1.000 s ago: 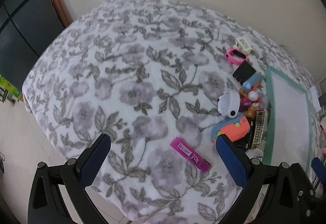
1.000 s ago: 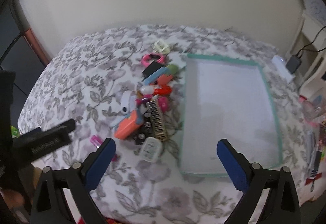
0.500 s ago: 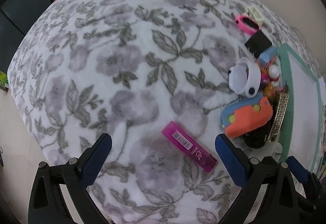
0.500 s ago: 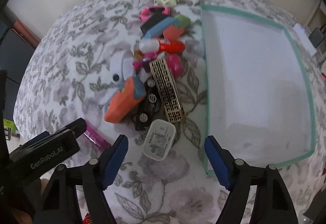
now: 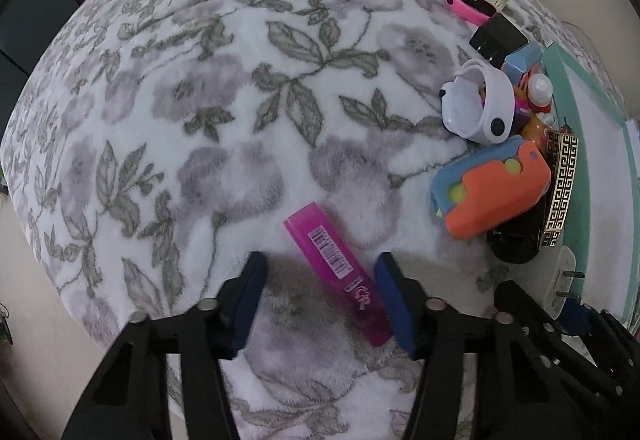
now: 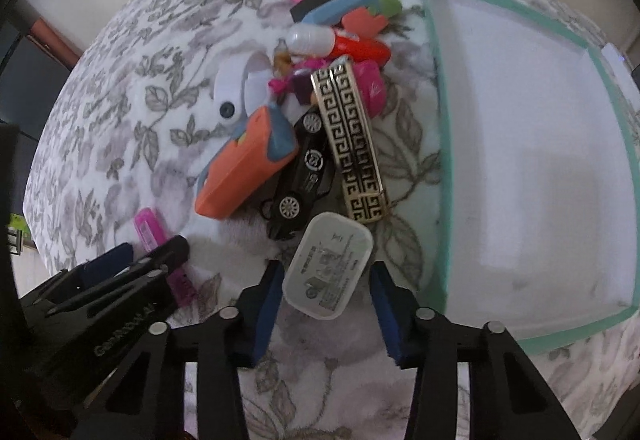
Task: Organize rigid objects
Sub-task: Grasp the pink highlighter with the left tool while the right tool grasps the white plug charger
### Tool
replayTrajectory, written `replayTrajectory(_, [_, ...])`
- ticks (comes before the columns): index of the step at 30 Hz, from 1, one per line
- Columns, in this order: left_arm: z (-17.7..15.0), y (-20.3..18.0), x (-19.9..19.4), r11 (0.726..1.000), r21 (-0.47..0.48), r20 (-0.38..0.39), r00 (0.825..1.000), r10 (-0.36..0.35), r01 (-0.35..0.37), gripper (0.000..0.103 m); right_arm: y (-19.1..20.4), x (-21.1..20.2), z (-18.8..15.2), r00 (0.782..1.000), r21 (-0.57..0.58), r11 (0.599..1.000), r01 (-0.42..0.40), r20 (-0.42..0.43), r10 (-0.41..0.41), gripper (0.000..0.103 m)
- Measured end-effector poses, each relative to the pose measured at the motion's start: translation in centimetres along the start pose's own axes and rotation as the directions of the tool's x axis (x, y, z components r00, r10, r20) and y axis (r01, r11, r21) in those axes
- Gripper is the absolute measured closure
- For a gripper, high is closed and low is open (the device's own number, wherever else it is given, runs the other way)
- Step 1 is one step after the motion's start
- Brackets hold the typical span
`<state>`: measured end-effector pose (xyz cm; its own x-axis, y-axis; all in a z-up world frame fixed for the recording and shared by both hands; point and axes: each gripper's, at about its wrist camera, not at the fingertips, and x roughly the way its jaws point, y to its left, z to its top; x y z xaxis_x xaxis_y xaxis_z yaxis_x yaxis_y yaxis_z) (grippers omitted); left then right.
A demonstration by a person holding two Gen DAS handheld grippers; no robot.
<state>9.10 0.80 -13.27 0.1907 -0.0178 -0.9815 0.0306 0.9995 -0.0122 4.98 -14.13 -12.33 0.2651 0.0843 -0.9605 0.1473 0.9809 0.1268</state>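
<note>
While both grippers point down at the flowered blanket (image 5: 224, 87), little writing is readable: a barcode label on the magenta case (image 5: 336, 272), pink lettering near its lower end that I cannot make out, and "GenRobot.AI" partly legible on the left gripper's side in the right wrist view.

The left gripper (image 5: 320, 298) has just been closing. Its jaws stand half open astride the magenta case, which lies slanted from 11 to 5 o'clock; the right pad sits at the case's lower end, the left pad apart from it.

The right gripper (image 6: 324, 304) has also just been closing. A white charger plug (image 6: 328, 266) with grey print too small to read lies between its pads, narrow gaps on both sides.

At 3 o'clock a shallow green-rimmed tray (image 6: 438, 111) has bare white floor showing. At 12 o'clock from the plug lies a pile: black toy car (image 6: 304, 175), gold key-pattern bar (image 6: 352, 147), orange-and-blue case (image 6: 244, 167). Open blanket spreads toward 9 o'clock.
</note>
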Motion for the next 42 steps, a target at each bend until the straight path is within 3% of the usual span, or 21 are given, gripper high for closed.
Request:
replayTrajectory(13, [-1.2,-0.9,-1.3,1.0,0.023,0.03,1.0,-0.001,0.0,0.055,0.8,0.5,0.2,0.997,-0.061,0.996,0.071,0.029,-0.069,0.061])
replayTrajectory(17, [-1.5,-0.3,-1.6,1.0,0.011,0.032,0.999,-0.001,0.001,0.074,1.3,0.5,-0.2,0.995,-0.083,0.992,0.099,0.032,-0.097,0.066])
replayTrajectory(21, [-1.6,0.4,-1.6,1.0,-0.009,0.024,1.0,-0.009,0.009,0.082,0.7,0.4,-0.3,0.995,-0.071,0.992,0.1,0.023,-0.099,0.072])
replayTrajectory(33, [-1.4,-0.3,-1.6,1.0,0.008,0.023,0.999,0.026,-0.026,0.083,0.8,0.6,-1.3,0.991,-0.082,0.988,0.131,0.021,-0.13,0.074])
replayTrajectory(42, [-0.7,0.4,-1.6,0.999,-0.011,0.039,0.998,-0.041,0.041,0.083,0.1,-0.3,-2.0,0.997,-0.086,0.993,0.079,0.034,-0.076,0.074])
